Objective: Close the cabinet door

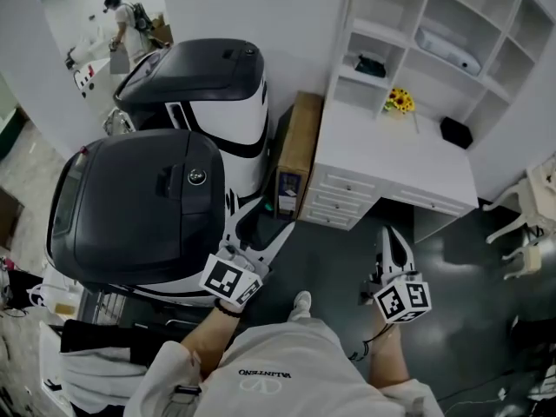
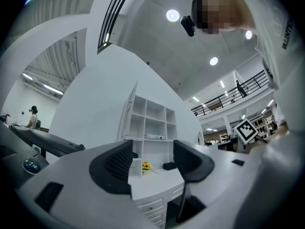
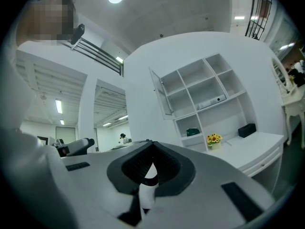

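A white shelf cabinet (image 1: 452,24) stands over a white desk (image 1: 391,159) with drawers. Its narrow door (image 3: 161,93) at the upper left compartment hangs open, swung outward; the same door (image 2: 128,109) shows in the left gripper view. My left gripper (image 1: 265,224) is held low, well short of the desk, and its jaws stand open with nothing between them (image 2: 152,159). My right gripper (image 1: 390,237) hovers over the dark floor in front of the desk. In its own view the right gripper (image 3: 151,149) is shut, the pads meeting at the tips with nothing held.
Two large black-and-white machines (image 1: 139,202) (image 1: 208,76) fill the left side. A cardboard box (image 1: 295,150) leans between them and the desk. Yellow flowers (image 1: 400,101) and a black box (image 1: 455,131) sit on the desk. A white chair (image 1: 530,207) stands at the right.
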`<action>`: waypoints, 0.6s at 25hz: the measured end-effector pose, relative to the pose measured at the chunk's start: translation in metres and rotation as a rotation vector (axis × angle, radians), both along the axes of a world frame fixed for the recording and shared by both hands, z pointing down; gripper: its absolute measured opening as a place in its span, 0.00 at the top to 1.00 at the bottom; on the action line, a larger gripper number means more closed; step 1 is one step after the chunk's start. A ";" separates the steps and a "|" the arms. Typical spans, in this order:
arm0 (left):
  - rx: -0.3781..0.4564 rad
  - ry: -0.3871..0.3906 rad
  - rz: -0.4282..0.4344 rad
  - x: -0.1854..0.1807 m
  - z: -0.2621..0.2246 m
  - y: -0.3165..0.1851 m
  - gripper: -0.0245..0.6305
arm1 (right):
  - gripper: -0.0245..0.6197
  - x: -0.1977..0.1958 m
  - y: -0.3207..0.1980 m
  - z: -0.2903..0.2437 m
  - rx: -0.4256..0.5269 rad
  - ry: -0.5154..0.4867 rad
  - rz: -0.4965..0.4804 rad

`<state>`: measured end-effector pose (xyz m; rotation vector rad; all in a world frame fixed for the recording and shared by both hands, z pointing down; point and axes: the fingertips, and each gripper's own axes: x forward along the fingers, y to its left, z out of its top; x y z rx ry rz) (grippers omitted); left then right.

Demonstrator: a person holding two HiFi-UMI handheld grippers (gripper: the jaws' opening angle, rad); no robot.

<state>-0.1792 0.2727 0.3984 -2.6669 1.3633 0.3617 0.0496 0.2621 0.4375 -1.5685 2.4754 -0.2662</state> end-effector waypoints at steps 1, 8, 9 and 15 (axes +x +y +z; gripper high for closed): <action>0.003 -0.003 -0.003 0.005 -0.002 -0.011 0.58 | 0.95 0.005 -0.012 -0.001 0.004 -0.004 -0.004; -0.002 -0.020 -0.032 0.044 -0.009 -0.082 0.58 | 0.95 0.040 -0.088 -0.005 -0.004 -0.018 -0.040; -0.003 -0.021 -0.038 0.049 -0.010 -0.090 0.58 | 0.95 0.046 -0.098 -0.005 -0.006 -0.019 -0.047; -0.009 -0.017 -0.071 0.075 -0.011 -0.130 0.58 | 0.95 0.071 -0.151 -0.007 0.001 -0.023 -0.089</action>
